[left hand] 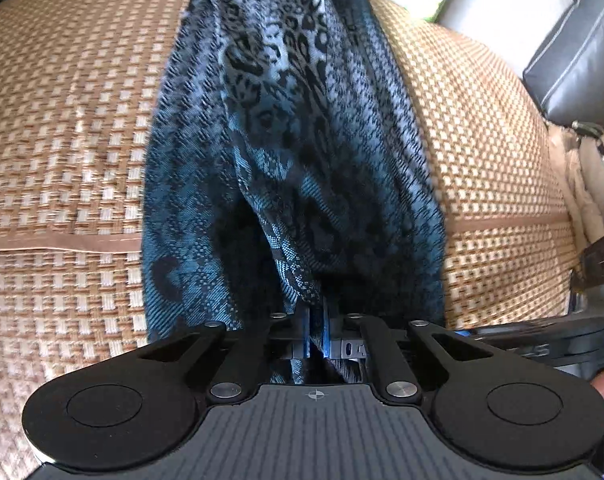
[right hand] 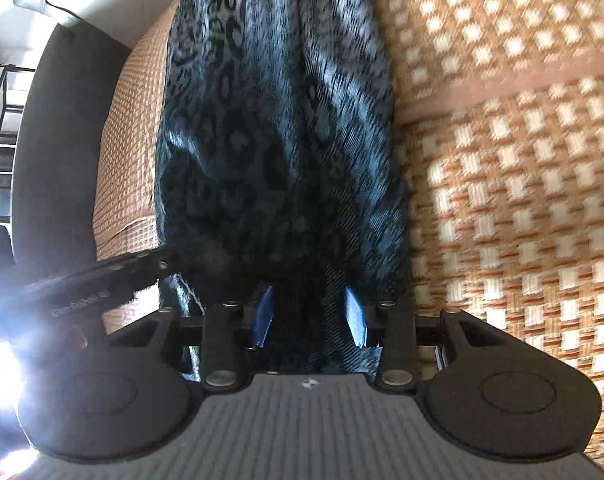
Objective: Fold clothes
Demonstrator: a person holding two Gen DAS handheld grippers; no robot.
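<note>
A blue and black animal-print garment (left hand: pixel 286 120) lies in a long bunched strip across the woven tan mat (left hand: pixel 62 120). My left gripper (left hand: pixel 315 332) is shut on its near end, and the cloth rises in a fold straight from the pinched fingers. In the right wrist view the same garment (right hand: pixel 270 140) runs away from my right gripper (right hand: pixel 307 312). Its blue fingers (right hand: pixel 353 316) stand apart with dark cloth lying between them, and their inner faces still show. The left gripper's body (right hand: pixel 102 280) shows beside it at the left.
The mat (right hand: pixel 501 200) covers a sofa seat with a brown seam band. A grey leather cushion (left hand: pixel 581 48) sits at the far right, and a dark armrest (right hand: pixel 54 152) bounds the seat's left side. Bright glare fills the lower left of the right wrist view.
</note>
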